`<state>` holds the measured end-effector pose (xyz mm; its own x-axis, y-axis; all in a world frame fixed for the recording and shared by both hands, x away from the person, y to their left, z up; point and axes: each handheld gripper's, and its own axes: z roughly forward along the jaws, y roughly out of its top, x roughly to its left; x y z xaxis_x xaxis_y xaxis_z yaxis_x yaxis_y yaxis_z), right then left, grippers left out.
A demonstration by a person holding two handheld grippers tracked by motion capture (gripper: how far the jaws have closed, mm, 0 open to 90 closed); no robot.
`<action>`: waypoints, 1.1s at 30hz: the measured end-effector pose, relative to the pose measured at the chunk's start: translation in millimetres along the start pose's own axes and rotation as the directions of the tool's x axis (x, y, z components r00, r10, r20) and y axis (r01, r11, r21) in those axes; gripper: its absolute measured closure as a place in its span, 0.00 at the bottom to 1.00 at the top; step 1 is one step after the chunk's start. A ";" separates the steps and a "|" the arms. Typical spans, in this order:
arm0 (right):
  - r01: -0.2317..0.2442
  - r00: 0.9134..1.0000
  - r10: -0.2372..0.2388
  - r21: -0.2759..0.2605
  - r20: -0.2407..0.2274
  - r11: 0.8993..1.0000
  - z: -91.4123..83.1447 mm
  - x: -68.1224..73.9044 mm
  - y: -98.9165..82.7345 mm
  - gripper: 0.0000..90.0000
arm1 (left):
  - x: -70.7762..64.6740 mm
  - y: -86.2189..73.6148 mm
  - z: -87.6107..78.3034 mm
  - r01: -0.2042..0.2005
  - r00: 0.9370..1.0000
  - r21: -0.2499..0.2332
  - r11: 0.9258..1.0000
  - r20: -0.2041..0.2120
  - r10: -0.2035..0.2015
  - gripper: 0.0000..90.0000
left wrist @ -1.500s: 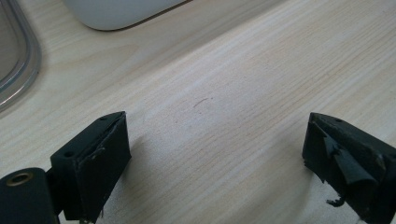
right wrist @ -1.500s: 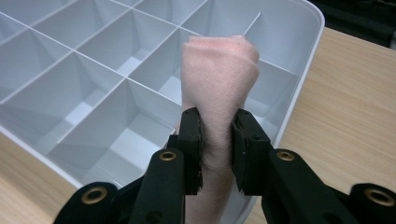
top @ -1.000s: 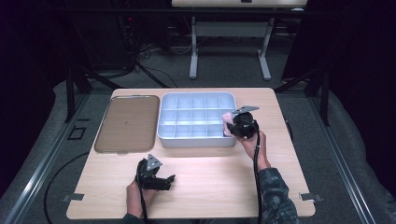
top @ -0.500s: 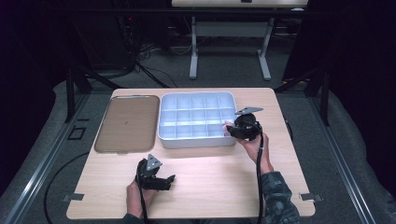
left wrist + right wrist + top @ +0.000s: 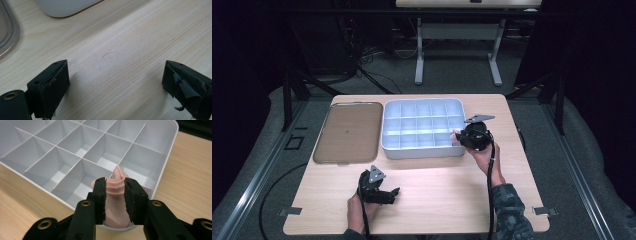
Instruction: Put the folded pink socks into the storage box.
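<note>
At the near edge of the wooden table [image 5: 437, 200], the left gripper [image 5: 388, 192] rests low over bare wood, its jaws spread wide with nothing between them. In the left gripper view the board runs clear ahead of it, with the rounded corner of the lid [image 5: 7, 32] at the far left and the underside curve of the white box at the top.

Farther in, toward the right, the right gripper [image 5: 115, 195] has its jaws clamped on a pink cloth [image 5: 115, 202]; they have just been closing on it. The cloth is bunched into a narrow roll whose long axis runs along the jaws, its folded tip pointing away from the hand and into the box. It sits in the near right corner compartment of the white divided organiser box [image 5: 412, 150], pressed against the near wall, with the partition walls on either side hemming it in.

The other compartments, seen in both the high view and the right gripper view, hold nothing.

Left of the box and just beside it lies the flat brown-tinted lid [image 5: 348, 131], apart from both grippers. Beyond the table stands the metal frame of another desk [image 5: 457, 50], with cables [image 5: 372, 70] on the floor.
</note>
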<state>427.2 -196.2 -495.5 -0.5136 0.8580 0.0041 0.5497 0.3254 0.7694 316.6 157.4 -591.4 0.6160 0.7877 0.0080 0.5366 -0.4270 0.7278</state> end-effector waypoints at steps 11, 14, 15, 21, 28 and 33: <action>0.038 0.999 -0.038 -0.021 -0.002 0.999 -41.7 16.0 2.9 0.49 | -0.3 0.0 0.2 0.002 1.000 -0.001 1.000 0.002 -0.002 0.08; 0.057 0.998 -0.057 -0.011 -0.005 0.998 -53.2 22.8 0.5 0.40 | -0.5 -0.1 0.3 0.006 1.000 -0.002 1.000 0.002 -0.006 0.08; 0.058 0.998 -0.058 -0.011 -0.012 0.998 -57.1 24.5 -0.9 0.37 | -0.2 0.0 0.2 0.002 1.000 -0.001 1.000 0.002 -0.002 0.08; 0.065 0.998 -0.065 -0.015 -0.016 0.998 -79.5 30.8 -13.5 0.21 | -0.6 -0.1 0.2 0.006 1.000 -0.002 1.000 0.002 -0.006 0.08; 0.054 0.998 -0.055 -0.042 -0.019 0.998 -100.8 30.8 -41.3 0.14 | -0.5 -0.1 0.2 0.006 1.000 -0.001 1.000 0.002 -0.006 0.08; 0.022 1.000 -0.022 -0.054 0.005 0.998 -109.3 26.4 -65.9 0.05 | -0.5 0.0 0.1 0.002 1.000 -0.001 1.000 0.001 -0.002 0.08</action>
<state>305.4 -238.4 -476.2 -0.5225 0.8525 -0.0157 0.5019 0.3224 0.8026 316.4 157.0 -591.4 0.6155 0.7881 0.0052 0.5375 -0.4247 0.7285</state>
